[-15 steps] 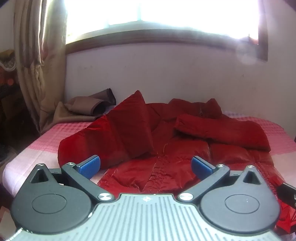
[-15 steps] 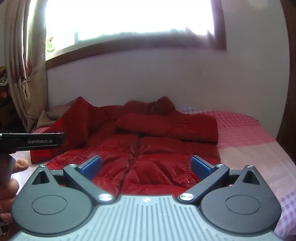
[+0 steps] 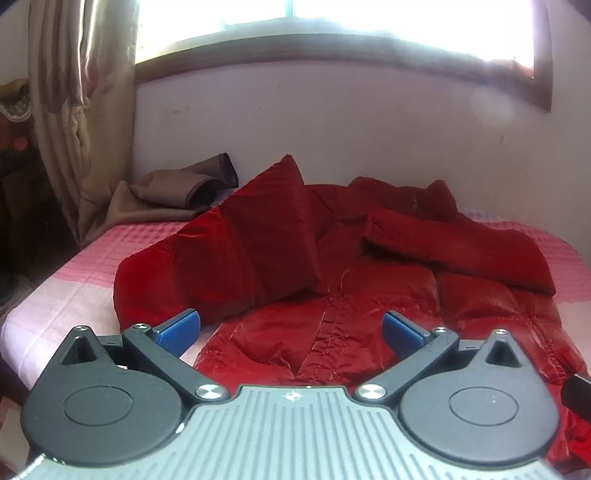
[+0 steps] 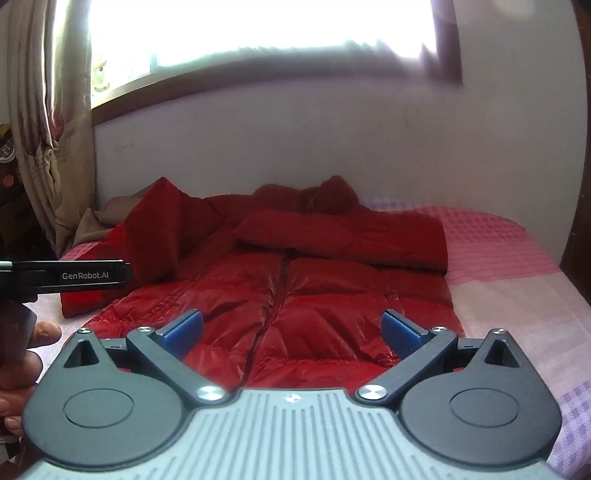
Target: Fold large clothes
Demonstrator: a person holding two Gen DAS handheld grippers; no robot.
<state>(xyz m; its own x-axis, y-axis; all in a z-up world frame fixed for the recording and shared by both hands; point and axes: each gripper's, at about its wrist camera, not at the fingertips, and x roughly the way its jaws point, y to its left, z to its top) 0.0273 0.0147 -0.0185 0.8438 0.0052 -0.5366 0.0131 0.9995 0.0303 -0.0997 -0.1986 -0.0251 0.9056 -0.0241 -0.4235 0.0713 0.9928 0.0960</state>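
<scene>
The left gripper [image 3: 291,330] hangs above the near hem of a red puffer jacket [image 3: 369,295] with its blue pads spread wide and nothing between them. The right gripper [image 4: 291,328] is just as wide apart and empty, poised over the jacket's [image 4: 295,288] lower front, close to the zip line. In the right wrist view the left gripper's black body, lettered "GenRobot.AI", juts in from the left edge, with the person's left hand [image 4: 22,354] wrapped around its handle below.

The jacket is glossy, quilted in padded bands, and lies face up on the bed, hem toward the grippers and collar toward the far wall. Its zip [image 4: 275,306] runs closed up the middle. One sleeve [image 4: 347,240] is folded across the chest, lying flat from the right shoulder toward the middle. The other sleeve [image 3: 236,258] is bunched on the left side, rising in a peaked fold and draping onto the bedcover. The fabric near the hem is wrinkled and gathered.

The bed [image 4: 517,295] is covered with a pink and white checked quilt, and the jacket takes up most of its middle. Behind the jacket's peaked sleeve, against the wall, lies a crumpled brown garment [image 3: 184,188]. A beige curtain [image 3: 81,110] hangs at the left beside a bright window [image 3: 332,18]
</scene>
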